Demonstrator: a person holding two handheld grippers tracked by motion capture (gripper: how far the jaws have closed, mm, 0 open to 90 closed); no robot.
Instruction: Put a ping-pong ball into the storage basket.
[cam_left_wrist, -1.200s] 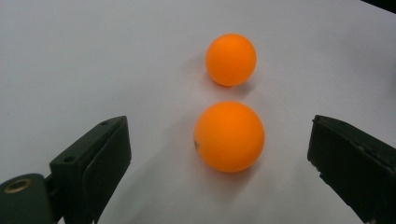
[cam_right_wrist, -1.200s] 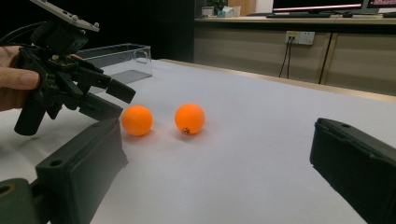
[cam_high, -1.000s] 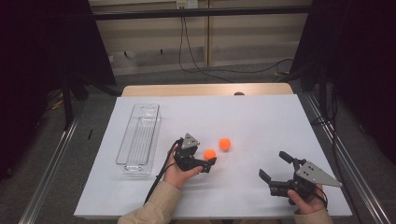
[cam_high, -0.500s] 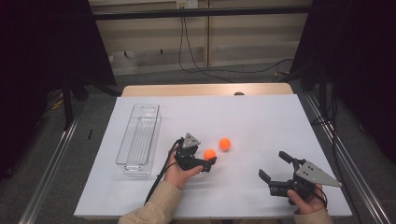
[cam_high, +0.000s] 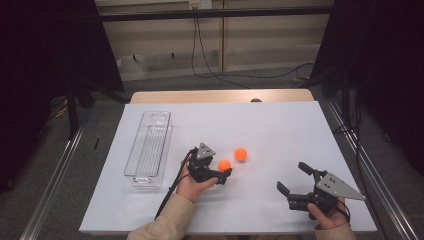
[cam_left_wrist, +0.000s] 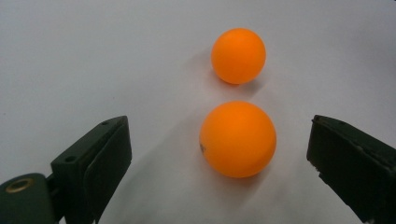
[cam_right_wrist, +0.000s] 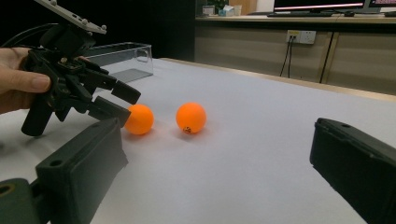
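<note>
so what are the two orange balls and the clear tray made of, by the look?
Orange balls, near one and far one: likely celluloid or plastic ping-pong balls, with a smooth matte shell, soft highlights and a small printed mark on the near one. Clear tray: probably rigid acrylic or similar plastic, see-through, with glossy edges and a ribbed floor.

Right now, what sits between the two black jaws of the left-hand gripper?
In the left gripper view, the nearer orange ball lies on the white table between the open left gripper's jaws, untouched.

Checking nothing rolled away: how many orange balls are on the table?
2. One ball sits between the left tool's open jaws; the other ball lies just beyond it.
</note>
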